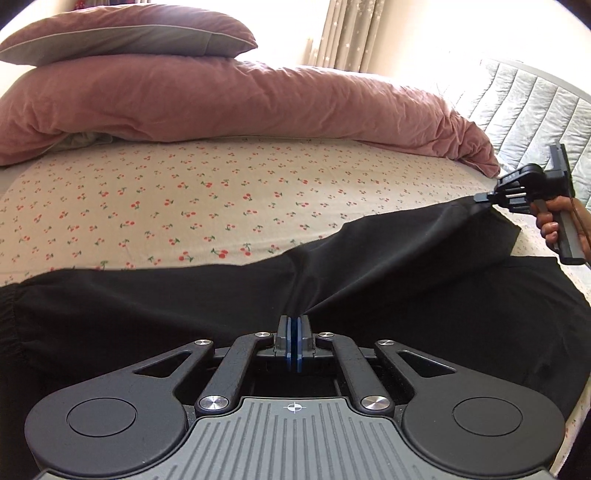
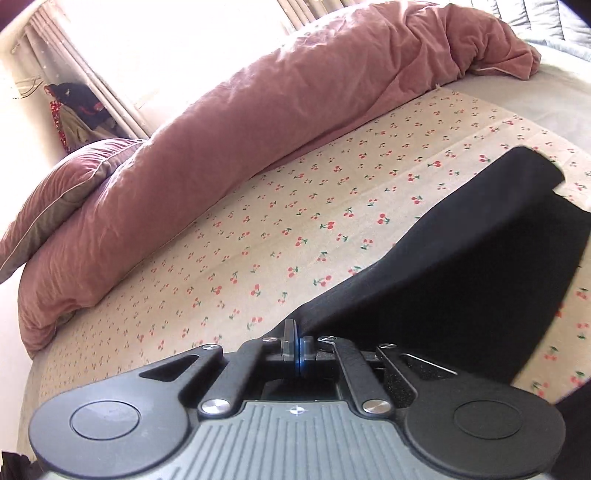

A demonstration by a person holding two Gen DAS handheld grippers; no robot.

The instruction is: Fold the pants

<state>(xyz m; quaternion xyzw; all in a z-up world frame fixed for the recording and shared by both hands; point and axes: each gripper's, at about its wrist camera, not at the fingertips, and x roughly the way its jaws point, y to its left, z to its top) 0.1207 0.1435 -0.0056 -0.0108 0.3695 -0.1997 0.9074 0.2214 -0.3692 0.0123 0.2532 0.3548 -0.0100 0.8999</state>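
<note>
1. The bed (image 1: 155,206), under a cherry-print sheet, is cut off at every frame edge; the far room is washed out by glare at the curtains (image 1: 351,33).
2. A pink duvet (image 1: 229,107) is heaped along the bed's far side, a pillow (image 1: 122,35) on top of it; whatever lies beneath is hidden.
3. The black pants (image 1: 424,295) are spread on the bed's near side, their lower part covered by the gripper bodies.
4. The left gripper (image 1: 294,325) is seen pinched shut on a pants fold.
5. The right gripper (image 2: 297,339) is closed on the pants edge, which is lifted off the bed; a hand (image 1: 557,221) is partly seen.
</note>
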